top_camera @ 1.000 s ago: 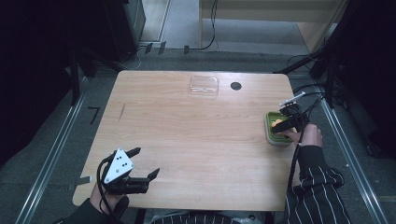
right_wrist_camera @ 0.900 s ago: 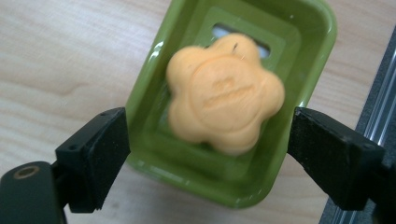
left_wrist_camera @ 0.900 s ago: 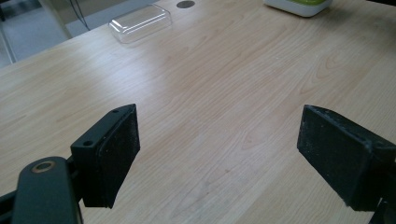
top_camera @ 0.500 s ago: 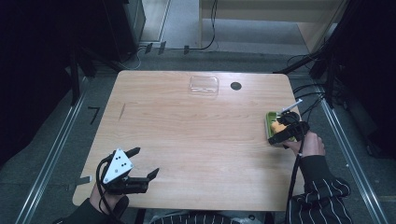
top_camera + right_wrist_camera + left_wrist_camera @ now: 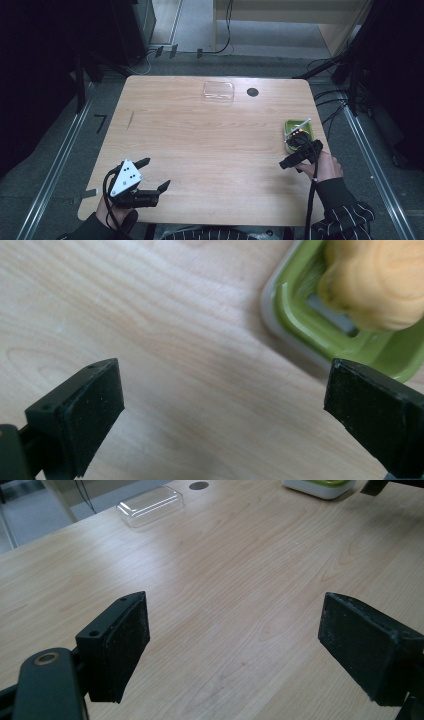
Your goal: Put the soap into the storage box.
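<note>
A: Bench [image 5: 210, 145] from the high view?
B: Left gripper [image 5: 152, 175] near its front-left corner, right gripper [image 5: 292, 159] just beside a green tray [image 5: 290, 131].
A: Left gripper view?
B: Jaws spread wide over bare wood.
A: Right gripper view?
B: Jaws released; an orange lump [image 5: 380, 280] sits in the tray.

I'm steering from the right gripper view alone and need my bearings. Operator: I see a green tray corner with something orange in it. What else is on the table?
Observer: A clear plastic lid lies at the far edge of the table, well apart from the green tray.
Operator: Where is the other gripper?
Observer: The left gripper sits near the table's front left corner, jaws spread, nothing between them.
Operator: Is anything besides the orange thing in the tray?
Observer: The high view shows a thin white stick lying across the tray's far end; I can't tell what it is.
</note>
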Action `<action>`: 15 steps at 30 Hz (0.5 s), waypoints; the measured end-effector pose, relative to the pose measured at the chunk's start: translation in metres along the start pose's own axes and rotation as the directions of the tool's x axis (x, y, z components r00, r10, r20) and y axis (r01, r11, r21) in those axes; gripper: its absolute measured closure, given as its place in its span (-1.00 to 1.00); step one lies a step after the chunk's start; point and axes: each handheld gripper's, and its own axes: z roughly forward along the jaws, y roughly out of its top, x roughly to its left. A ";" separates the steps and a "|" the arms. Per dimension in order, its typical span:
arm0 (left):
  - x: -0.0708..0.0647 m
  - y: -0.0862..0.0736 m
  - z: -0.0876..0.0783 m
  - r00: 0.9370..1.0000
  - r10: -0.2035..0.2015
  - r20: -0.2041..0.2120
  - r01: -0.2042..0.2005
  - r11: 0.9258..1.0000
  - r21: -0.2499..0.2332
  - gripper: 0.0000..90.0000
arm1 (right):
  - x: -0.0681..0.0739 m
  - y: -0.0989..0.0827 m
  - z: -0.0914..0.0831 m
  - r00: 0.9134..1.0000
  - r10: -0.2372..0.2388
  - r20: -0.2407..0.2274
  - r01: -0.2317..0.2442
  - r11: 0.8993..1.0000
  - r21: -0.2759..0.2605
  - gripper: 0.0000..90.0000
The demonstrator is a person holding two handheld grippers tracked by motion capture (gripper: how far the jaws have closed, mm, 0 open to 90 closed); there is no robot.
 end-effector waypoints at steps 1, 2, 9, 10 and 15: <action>0.000 0.000 0.000 1.000 0.000 -0.001 0.000 1.000 0.000 -0.70 | 0.002 -0.001 0.001 1.000 -0.005 -0.001 0.005 1.000 0.004 -0.94; 0.000 0.000 0.000 1.000 0.001 -0.002 -0.001 1.000 0.001 -0.70 | 0.005 -0.003 0.001 1.000 -0.009 -0.004 0.009 1.000 0.009 -0.94; -0.001 0.000 0.000 1.000 0.001 -0.002 -0.001 1.000 0.000 -0.70 | 0.019 -0.014 0.008 0.999 -0.047 -0.009 0.047 0.998 0.048 -0.94; 0.000 0.000 0.000 1.000 0.002 -0.002 -0.002 1.000 0.000 -0.70 | 0.020 -0.016 0.008 0.999 -0.043 -0.011 0.043 0.998 0.054 -0.94; 0.000 0.000 0.000 1.000 0.001 -0.002 -0.001 1.000 0.000 -0.70 | 0.025 -0.025 0.008 0.998 -0.057 -0.014 0.057 0.996 0.063 -0.94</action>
